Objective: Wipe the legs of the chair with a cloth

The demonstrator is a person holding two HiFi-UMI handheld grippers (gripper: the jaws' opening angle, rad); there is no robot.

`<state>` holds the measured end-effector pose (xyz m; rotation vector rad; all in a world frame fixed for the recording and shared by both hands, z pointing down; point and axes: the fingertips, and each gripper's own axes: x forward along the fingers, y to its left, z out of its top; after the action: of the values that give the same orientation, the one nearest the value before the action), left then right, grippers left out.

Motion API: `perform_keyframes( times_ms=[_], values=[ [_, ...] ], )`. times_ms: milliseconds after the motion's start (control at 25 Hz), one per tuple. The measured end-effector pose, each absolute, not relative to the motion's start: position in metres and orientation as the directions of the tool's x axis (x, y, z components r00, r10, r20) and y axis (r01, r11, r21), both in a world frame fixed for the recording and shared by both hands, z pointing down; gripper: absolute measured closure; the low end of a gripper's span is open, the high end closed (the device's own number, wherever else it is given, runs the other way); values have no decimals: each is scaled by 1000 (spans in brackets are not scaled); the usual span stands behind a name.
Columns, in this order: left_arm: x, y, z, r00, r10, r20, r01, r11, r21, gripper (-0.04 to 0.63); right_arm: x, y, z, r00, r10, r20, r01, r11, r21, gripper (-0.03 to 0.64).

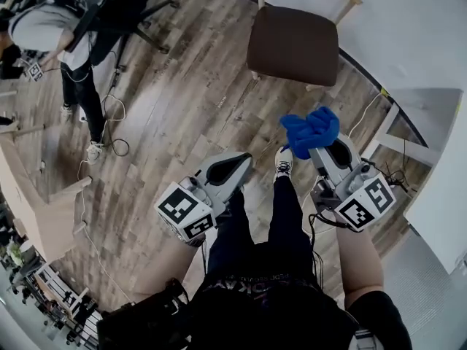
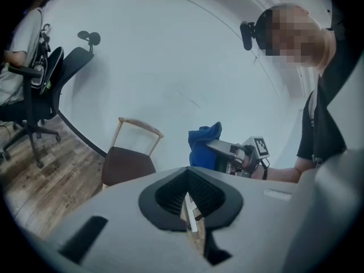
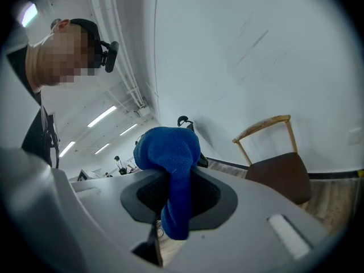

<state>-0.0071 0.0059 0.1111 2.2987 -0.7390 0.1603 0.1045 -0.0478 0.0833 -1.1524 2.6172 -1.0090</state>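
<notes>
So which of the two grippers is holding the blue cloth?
The right gripper: the blue cloth is pinched between its jaws. The left gripper has its jaws together with nothing in them.

Left gripper (image 1: pixel 245 162): pale grey moulded shell with a black ribbed recess around the jaws. Right gripper (image 1: pixel 321 146): same grey shell and black recess.

Each unit carries a white cube with black square markers: left cube (image 1: pixel 186 211), right cube (image 1: pixel 365 203). A thin black cable (image 1: pixel 312 235) runs below the right unit, right of centre in the head view.

Clothing: dark trousers (image 1: pixel 255 228), black top (image 1: pixel 263 312) with a short sleeve (image 1: pixel 379 319), light shoe (image 1: pixel 283 162) with dark laces.

Black head-mounted camera (image 3: pixel 109 54), upper left of the right gripper view.
</notes>
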Motion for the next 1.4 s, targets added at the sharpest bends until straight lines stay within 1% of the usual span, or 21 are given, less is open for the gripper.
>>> perform_keyframes(
  times_ms=[320, 600, 880, 1080, 1400],
  values=[
    [-18, -24, 180, 829, -462, 314, -549, -574, 607, 591, 100, -67, 144, -679, -712, 181, -641, 454, -619, 531],
    [-22, -31, 219, 814, -471, 340, -580, -620, 528, 591, 105, -72, 186, -678, -706, 206, -650, 445, -616, 531],
    [-35, -44, 270, 810, -473, 347, -586, -626, 515, 591, 92, -95, 231, -692, -688, 218, -657, 476, -585, 531],
    [-39, -43, 307, 802, -496, 333, -595, -613, 520, 591, 88, -100, 252, -703, -677, 218, -663, 513, -546, 531],
    [-45, -35, 380, 806, -502, 313, -589, -634, 501, 591, 87, -93, 322, -684, -684, 254, -697, 509, -505, 531]
  ],
)
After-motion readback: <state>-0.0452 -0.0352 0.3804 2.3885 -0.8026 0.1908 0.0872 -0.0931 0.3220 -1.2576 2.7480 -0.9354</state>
